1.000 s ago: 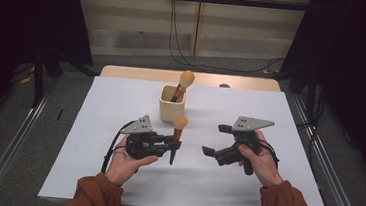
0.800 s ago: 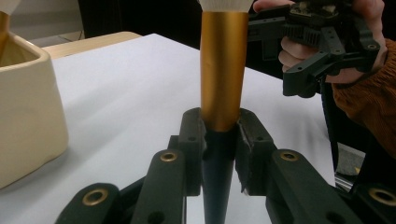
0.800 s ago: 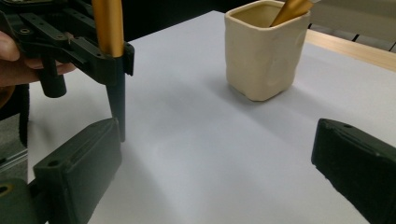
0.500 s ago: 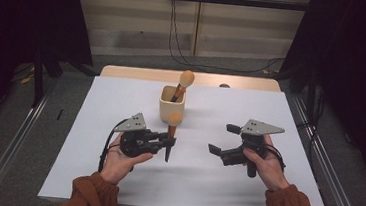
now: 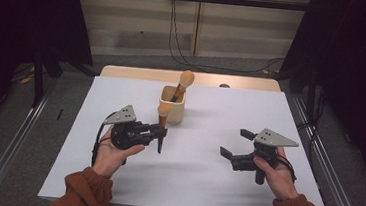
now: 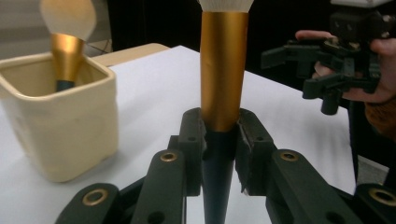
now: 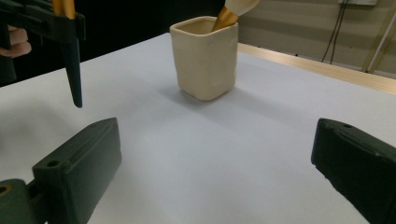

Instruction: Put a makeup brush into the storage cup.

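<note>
My left tongs, left of centre in the high view, are clamped on a makeup brush that stands upright, its pale head up and its dark handle tip clear of the white surface. The cream cup sits just above it in the frame, holding a second brush. My right tongs, at lower right, gape wide with nothing between them.

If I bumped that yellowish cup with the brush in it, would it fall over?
Probably not easily. The cup looks thick-walled with a broad, squarish base, so it likely sits steady and wouldn't roll. But the tall brush leans out above its rim, so a hard knock might tip it. It looks ceramic and might chip.
</note>
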Demonstrator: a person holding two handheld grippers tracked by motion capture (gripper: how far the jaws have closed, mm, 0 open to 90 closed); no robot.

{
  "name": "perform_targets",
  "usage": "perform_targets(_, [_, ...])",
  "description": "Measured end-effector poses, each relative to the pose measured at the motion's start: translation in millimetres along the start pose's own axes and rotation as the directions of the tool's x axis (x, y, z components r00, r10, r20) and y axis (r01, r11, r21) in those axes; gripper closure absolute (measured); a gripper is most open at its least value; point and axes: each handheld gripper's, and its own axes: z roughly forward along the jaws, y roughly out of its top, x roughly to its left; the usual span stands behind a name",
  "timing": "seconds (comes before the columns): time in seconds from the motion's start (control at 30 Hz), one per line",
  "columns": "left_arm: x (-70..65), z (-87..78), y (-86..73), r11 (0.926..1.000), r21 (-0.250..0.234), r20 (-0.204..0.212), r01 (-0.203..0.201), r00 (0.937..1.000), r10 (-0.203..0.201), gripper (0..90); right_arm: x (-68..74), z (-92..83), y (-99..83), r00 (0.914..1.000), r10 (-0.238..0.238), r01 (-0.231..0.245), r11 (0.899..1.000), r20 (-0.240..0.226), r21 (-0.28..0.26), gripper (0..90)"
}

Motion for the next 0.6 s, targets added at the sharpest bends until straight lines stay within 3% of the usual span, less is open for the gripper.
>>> perform_targets(0.2, [8.4,-8.9,8.6,0.9999,-0.017,-0.029,0.000,0.9996,0.000,74.3,-1.4,-7.7,-6.0,0.9992,0.025,-0.024,0.998,0.031,-0.051,0.2])
perform_targets(0.37, [14.0,-12.6,14.6,0.9995,-0.032,-0.048,-0.002,0.9988,0.001,74.3,-3.4,-14.9,-14.0,0.9984,0.042,-0.040,0.998,0.037,-0.056,0.2])
perform_targets(0.6, [20.9,-14.0,23.3,0.9981,-0.061,-0.064,0.005,0.9979,-0.009,74.4,-7.0,-26.1,-23.9,0.9975,0.031,-0.027,0.998,0.063,-0.060,0.2])
